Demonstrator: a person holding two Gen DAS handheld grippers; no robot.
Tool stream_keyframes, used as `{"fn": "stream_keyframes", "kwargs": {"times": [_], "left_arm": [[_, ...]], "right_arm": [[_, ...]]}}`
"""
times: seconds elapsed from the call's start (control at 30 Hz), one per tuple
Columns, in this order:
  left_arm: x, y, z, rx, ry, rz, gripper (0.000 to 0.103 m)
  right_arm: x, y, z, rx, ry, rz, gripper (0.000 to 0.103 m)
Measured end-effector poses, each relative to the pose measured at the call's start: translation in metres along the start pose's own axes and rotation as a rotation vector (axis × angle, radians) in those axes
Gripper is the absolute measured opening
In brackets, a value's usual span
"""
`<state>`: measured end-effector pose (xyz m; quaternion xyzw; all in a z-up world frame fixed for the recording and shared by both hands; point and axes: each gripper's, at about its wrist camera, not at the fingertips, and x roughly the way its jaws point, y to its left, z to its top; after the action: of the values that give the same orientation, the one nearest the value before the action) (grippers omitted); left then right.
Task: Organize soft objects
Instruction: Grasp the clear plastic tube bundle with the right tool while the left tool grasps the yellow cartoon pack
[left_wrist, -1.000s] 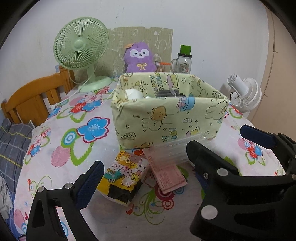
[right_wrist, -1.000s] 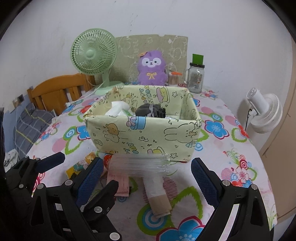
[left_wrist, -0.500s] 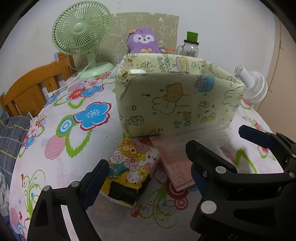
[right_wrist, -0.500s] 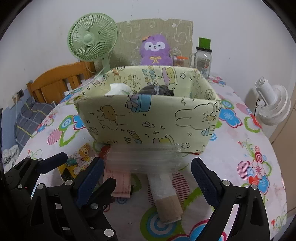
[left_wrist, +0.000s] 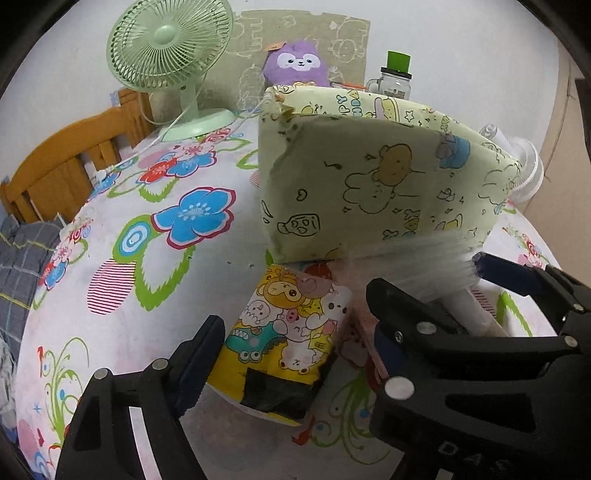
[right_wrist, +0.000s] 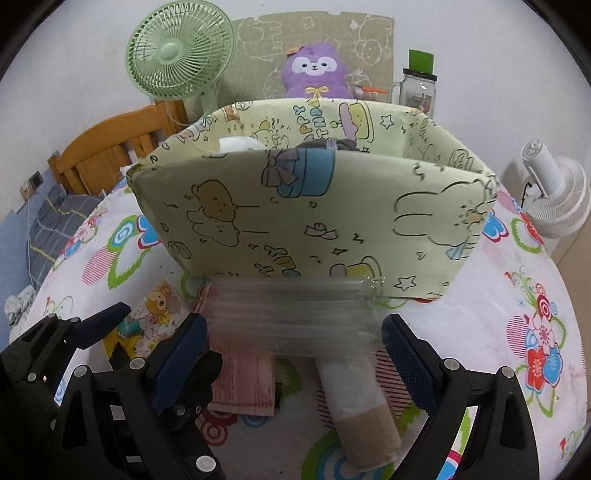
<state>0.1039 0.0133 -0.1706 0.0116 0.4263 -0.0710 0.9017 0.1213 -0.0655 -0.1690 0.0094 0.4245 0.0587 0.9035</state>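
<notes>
My left gripper (left_wrist: 295, 325) points down at a yellow cartoon-print pouch (left_wrist: 291, 332) lying in front of the pale green fabric box (left_wrist: 369, 184). Its jaws are closing, the pouch lies between them, and the pads are not pressing on it. My right gripper (right_wrist: 293, 325) stands open over a blurred clear plastic wrap (right_wrist: 295, 317), with a rolled white and tan sock (right_wrist: 354, 406) below it. A pink packet (right_wrist: 243, 384) lies between pouch and sock. The box (right_wrist: 314, 221) holds a white soft item (right_wrist: 240, 144) and a dark one (right_wrist: 328, 144).
A purple plush (right_wrist: 314, 70), a green fan (right_wrist: 181, 51) and a glass jar (right_wrist: 417, 92) stand behind the box. A white fan (right_wrist: 554, 199) is off the table's right edge; a wooden chair (left_wrist: 74, 158) is at left. A floral tablecloth (left_wrist: 129, 258) covers the table.
Both grippers have sunk and come nearer to the items in front of the box. The left jaws have narrowed around the yellow pouch.
</notes>
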Motion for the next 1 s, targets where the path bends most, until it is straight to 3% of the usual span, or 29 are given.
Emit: {"fn": "stream_keyframes", "kwargs": {"times": [0.3,0.57,0.67,0.77,1.0], "left_arm": [[0.004,0.005,0.000,-0.023,0.011,-0.045,0.084],[0.002,0.002,-0.001,-0.010,0.010,-0.067,0.075],[0.002,0.001,-0.001,-0.010,0.007,-0.076,0.067],[0.001,0.001,0.000,-0.008,0.006,-0.089,0.059],[-0.002,-0.003,-0.001,0.007,0.001,-0.082,0.055]], "right_arm": [[0.012,0.005,0.006,0.003,0.020,-0.007,0.098],[0.024,0.006,0.005,0.047,0.051,0.017,0.103],[0.025,0.008,0.006,0.042,0.048,0.004,0.102],[0.026,0.009,0.007,0.038,0.052,-0.024,0.097],[0.020,0.007,0.007,0.029,0.044,-0.032,0.091]]}}
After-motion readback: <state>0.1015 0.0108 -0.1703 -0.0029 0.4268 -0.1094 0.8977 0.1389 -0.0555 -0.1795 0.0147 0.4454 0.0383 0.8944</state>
